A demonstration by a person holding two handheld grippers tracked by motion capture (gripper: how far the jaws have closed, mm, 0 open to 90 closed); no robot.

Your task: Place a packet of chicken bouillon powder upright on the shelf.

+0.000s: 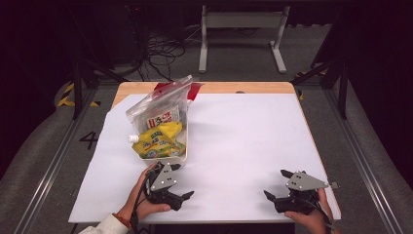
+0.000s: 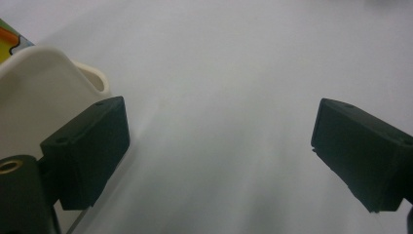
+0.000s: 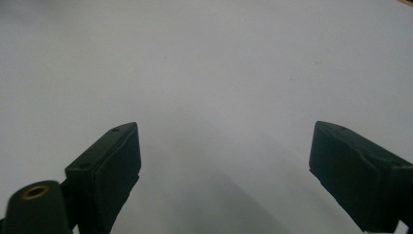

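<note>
A white basket [image 1: 184,151] stands on the left of the white sheet [image 1: 234,131]. In it lean a clear zip bag [image 1: 158,105] with a red seal, a printed packet [image 1: 164,118] and a yellow pouch [image 1: 158,138] with a white cap. My left gripper [image 1: 184,180] rests just in front of the basket, open and holding nothing. In the left gripper view the gripper [image 2: 219,122] has its jaws wide apart, with the basket's white rim [image 2: 44,73] beside the left jaw. My right gripper [image 1: 274,184] lies near the front right of the sheet, open and holding nothing [image 3: 224,146].
The wooden table edge [image 1: 243,87] shows beyond the sheet at the back. A white metal stand [image 1: 241,22] and loose cables [image 1: 160,48] are on the floor behind. Bare sheet stretches across the middle and right.
</note>
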